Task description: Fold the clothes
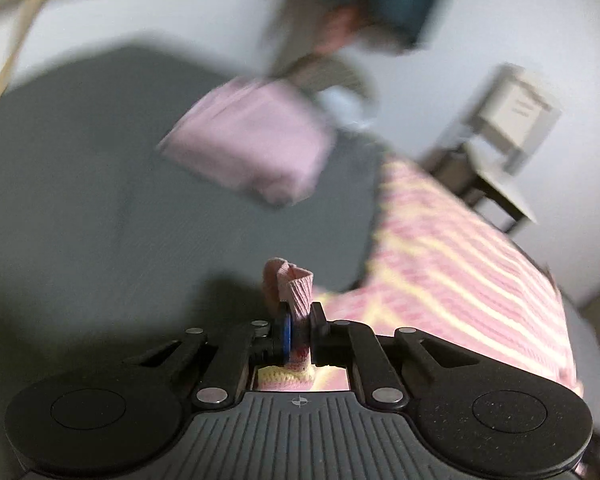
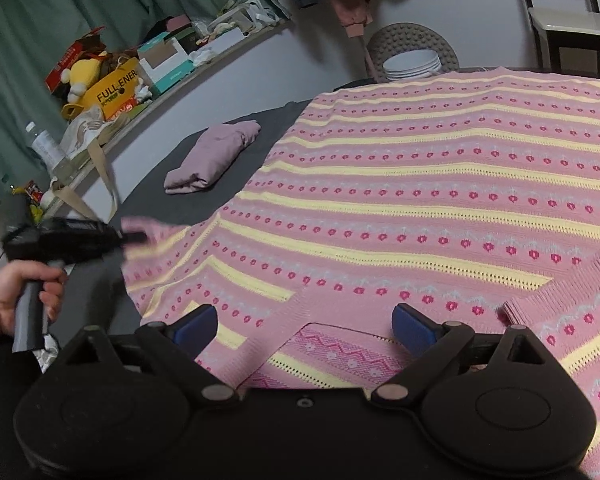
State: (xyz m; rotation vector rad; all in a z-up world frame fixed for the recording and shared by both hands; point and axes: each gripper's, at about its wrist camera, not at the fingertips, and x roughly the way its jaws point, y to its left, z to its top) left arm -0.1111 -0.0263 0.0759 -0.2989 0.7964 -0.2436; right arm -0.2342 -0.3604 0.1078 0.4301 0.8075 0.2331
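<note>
Left claw (image 1: 298, 334) clamped on sweater (image 2: 420, 184) cuff; right claw (image 2: 304, 326) apart above neckline. Sweater spread on bench (image 2: 160, 200). Advise: carry sleeve across w/o dragging body.

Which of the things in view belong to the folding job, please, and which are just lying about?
Part of the job:
- pink and yellow striped knit sweater
- left gripper, shut on its cuff
- right gripper, open over it
- folded lilac garment

Lying about:
- stack of white bowls
- yellow cardboard box
- clear plastic bottle
- dark-framed chair
</note>
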